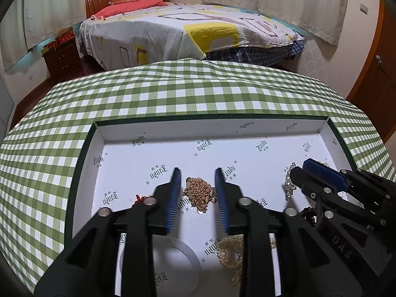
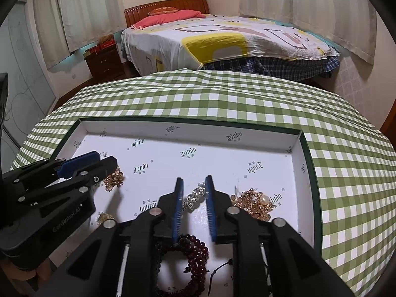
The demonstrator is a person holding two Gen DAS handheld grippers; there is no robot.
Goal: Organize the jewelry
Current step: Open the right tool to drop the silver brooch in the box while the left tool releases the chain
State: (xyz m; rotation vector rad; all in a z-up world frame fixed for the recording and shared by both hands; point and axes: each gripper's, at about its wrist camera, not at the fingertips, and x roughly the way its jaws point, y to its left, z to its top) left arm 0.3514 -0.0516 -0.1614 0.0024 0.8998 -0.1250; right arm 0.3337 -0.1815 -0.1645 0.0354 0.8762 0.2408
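A shallow white-lined box (image 1: 99,133) lies on the green checked tablecloth (image 1: 173,86). My left gripper (image 1: 197,173) stands open over its floor, with a heap of gold chain (image 1: 199,193) lying loose between the blue pads. My right gripper (image 2: 194,180) is open too, straddling a silver rhinestone bracelet (image 2: 195,196) that rests on the box floor. Each gripper shows in the other's view: the right gripper (image 1: 300,168) beside the silver bracelet (image 1: 289,180), the left gripper (image 2: 106,158) above the gold chain (image 2: 113,179).
Also in the box: a dark red bead bracelet (image 2: 195,250), a gold cluster with a pearl (image 2: 255,201), a cream bead string (image 1: 231,252), a clear bangle (image 1: 173,255) and a small red piece (image 1: 139,196). A bed (image 1: 185,32) stands beyond the table.
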